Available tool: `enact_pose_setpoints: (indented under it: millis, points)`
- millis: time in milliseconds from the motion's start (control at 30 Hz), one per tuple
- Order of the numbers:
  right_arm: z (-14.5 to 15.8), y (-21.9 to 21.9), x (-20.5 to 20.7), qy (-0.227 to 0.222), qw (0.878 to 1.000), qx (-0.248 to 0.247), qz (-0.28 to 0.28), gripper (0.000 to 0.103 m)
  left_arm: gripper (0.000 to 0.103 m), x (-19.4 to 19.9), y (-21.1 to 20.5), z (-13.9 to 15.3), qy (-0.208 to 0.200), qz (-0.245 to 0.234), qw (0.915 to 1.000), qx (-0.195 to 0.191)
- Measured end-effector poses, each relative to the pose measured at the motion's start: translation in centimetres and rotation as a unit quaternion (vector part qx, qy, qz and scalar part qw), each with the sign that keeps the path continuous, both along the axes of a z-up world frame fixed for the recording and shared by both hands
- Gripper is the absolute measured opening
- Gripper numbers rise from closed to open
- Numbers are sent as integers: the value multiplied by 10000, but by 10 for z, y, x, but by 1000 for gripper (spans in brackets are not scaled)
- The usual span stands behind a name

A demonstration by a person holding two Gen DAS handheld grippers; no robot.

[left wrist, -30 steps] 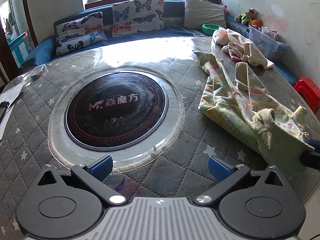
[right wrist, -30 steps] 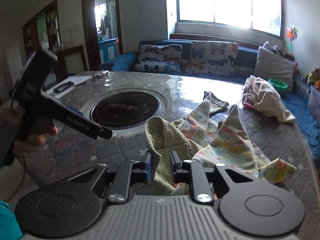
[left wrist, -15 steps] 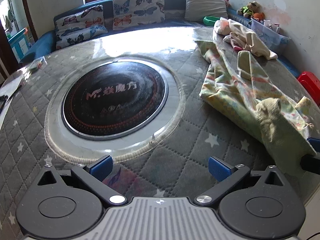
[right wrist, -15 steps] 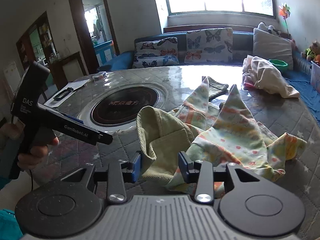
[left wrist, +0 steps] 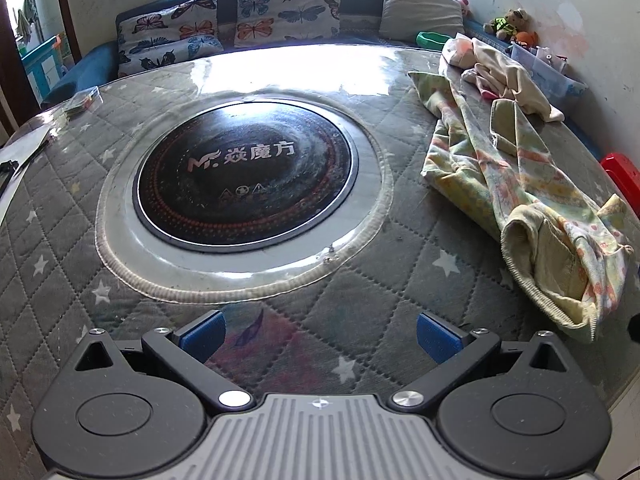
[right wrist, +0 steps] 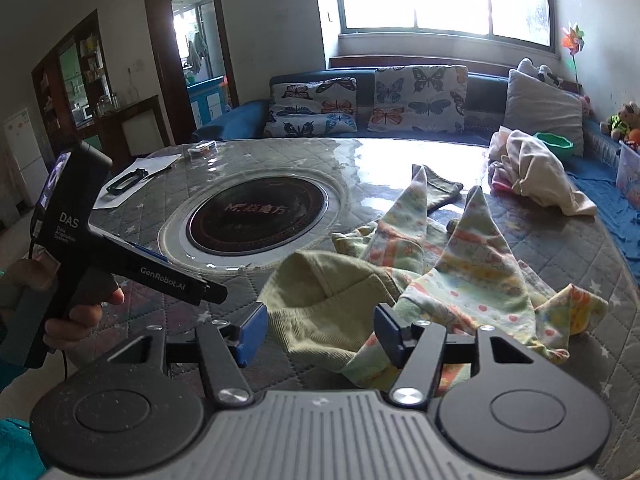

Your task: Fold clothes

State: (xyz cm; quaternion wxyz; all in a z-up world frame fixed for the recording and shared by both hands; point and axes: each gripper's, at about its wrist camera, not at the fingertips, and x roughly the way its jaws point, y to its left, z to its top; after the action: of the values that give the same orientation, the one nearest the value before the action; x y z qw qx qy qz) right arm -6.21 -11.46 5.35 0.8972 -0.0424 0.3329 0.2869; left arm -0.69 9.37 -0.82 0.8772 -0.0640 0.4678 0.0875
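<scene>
A crumpled pastel patterned garment (left wrist: pixel 516 184) with a pale green ribbed hem lies on the right of the quilted round table (left wrist: pixel 280 320); it also shows in the right wrist view (right wrist: pixel 452 280). My right gripper (right wrist: pixel 320 334) is open, its blue pads on either side of the green hem (right wrist: pixel 332 308), not gripping it. My left gripper (left wrist: pixel 320 334) is open and empty above the table's near edge, left of the garment. The left tool also shows in the right wrist view (right wrist: pixel 160 280), held by a hand.
A round black cooktop (left wrist: pixel 244 180) sits in the table's middle. A cream garment pile (left wrist: pixel 504 72) lies at the far right. A sofa with butterfly cushions (left wrist: pixel 288 8) runs behind. A red stool (left wrist: pixel 622 168) stands at the right. Papers (right wrist: pixel 140 176) lie at the far left.
My right gripper has opened and let go of the green hem, which has dropped onto the table. My left gripper has stayed open and shifted slightly forward.
</scene>
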Motion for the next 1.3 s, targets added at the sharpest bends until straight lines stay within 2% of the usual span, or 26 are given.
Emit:
enact_pose_setpoints:
  millis: [133,200,600,800,1033,1300]
  points:
    - [5,8,-2,-82,9999,-116,-37,68,103,-4,2,-2,-40,-64,10000,5]
    - [6,12,-3,-111,9997,-208,-86,80,103,-5,4,-3,-53,-92,9999,-28]
    - [-8,21,-8,70,9970,-466,-620,91,103,-8,1,1,-221,-503,9984,-149]
    - [-9,9,-6,39,9943,-409,-985,92,103,3,-4,11,-332,-683,9970,-141]
    - [-5,-6,18,-41,9916,-297,-1257,92,103,27,-9,26,-525,-816,9951,-178]
    - [-19,-12,55,135,9896,-333,-1393,86,100,65,-30,34,-688,-1156,9909,-96]
